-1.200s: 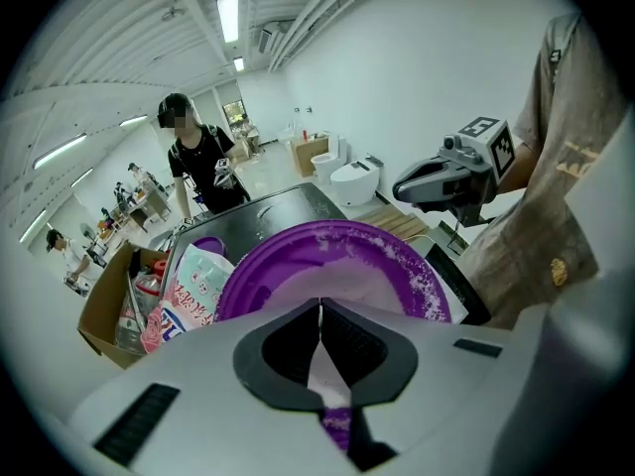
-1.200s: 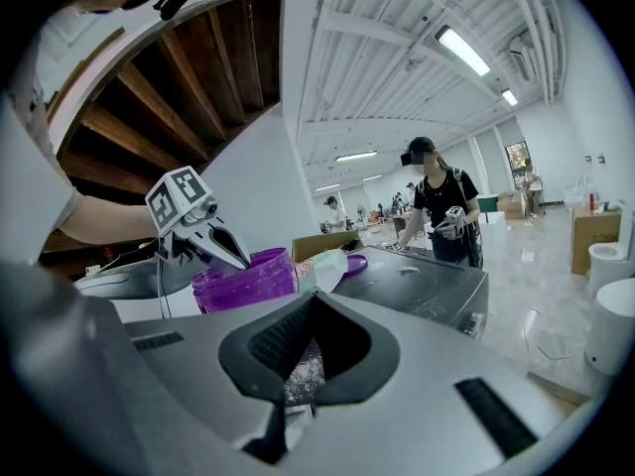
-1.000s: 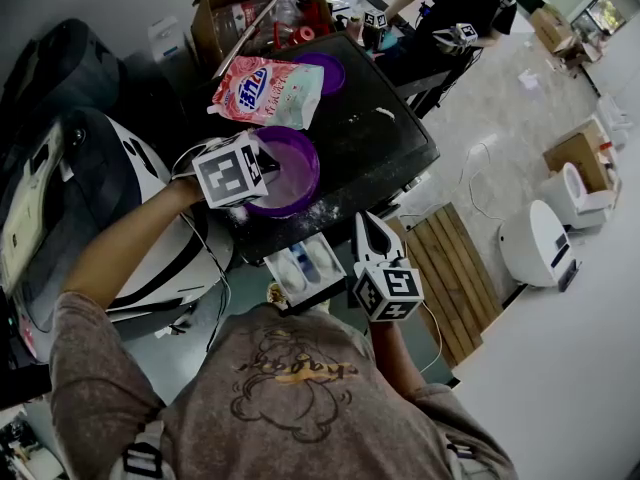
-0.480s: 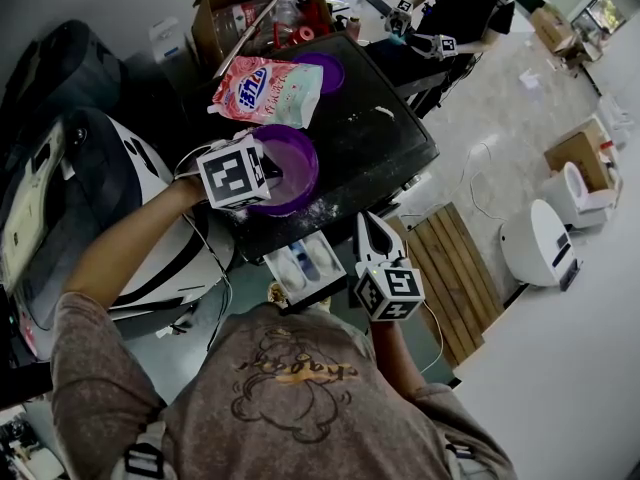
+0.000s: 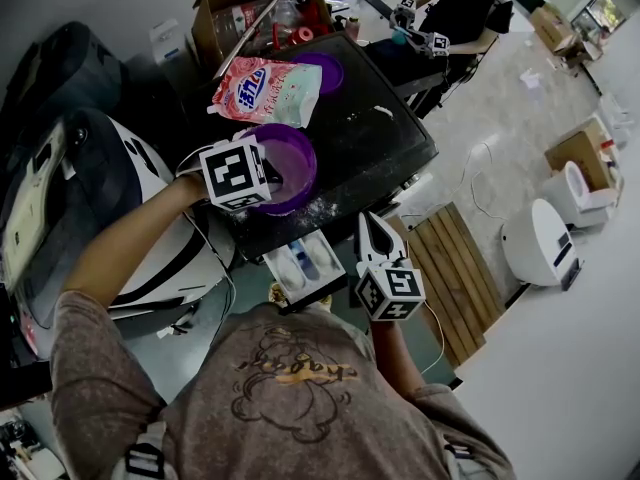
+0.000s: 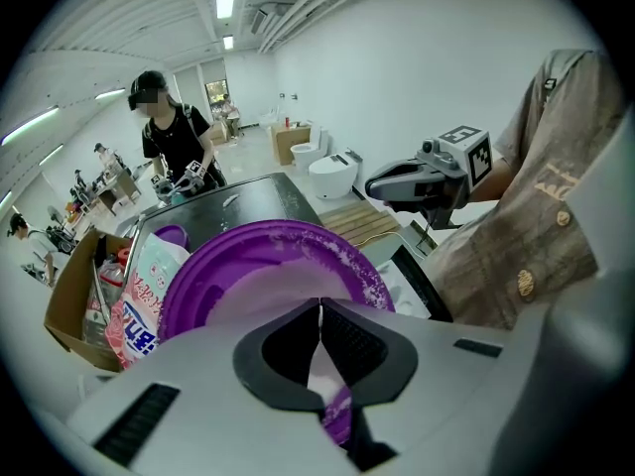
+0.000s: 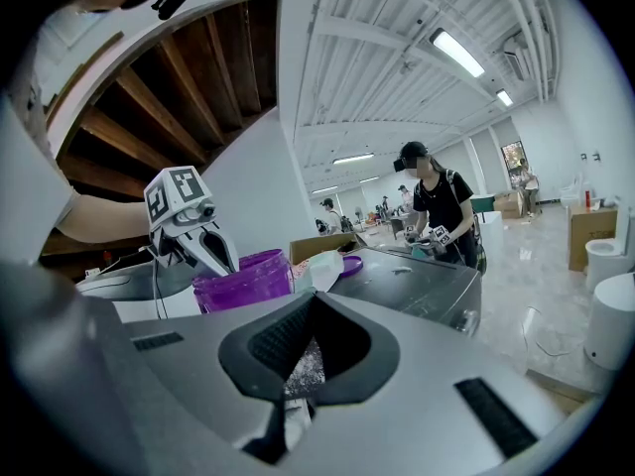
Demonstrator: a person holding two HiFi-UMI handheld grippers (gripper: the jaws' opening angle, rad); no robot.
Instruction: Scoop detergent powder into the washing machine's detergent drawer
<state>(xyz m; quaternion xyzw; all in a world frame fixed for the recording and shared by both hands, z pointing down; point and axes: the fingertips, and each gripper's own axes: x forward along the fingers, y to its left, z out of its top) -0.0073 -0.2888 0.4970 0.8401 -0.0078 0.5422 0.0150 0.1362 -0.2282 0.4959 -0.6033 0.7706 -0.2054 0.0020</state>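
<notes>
A purple tub (image 5: 290,163) of white powder stands near the front of the dark washing machine top (image 5: 375,153). My left gripper (image 5: 262,168) is shut on its near rim, and the purple rim (image 6: 337,415) shows between the jaws. The tub (image 6: 263,276) fills the left gripper view. The detergent drawer (image 5: 305,261) is pulled out below the front edge, showing white and blue compartments. My right gripper (image 5: 369,226) hovers just right of the drawer, its jaws shut on a small white piece that looks like a scoop handle (image 7: 288,410), with speckled powder behind it.
A pink and white detergent bag (image 5: 265,90) lies behind the tub, beside a purple lid (image 5: 325,68) and an open cardboard box (image 5: 258,13). Another person with grippers works at the machine's far side (image 5: 455,8). A wooden pallet (image 5: 455,278) lies on the floor to the right.
My left gripper and the tub have shifted slightly away from me. My right gripper has stayed in place. The person at the back has moved their grippers.
</notes>
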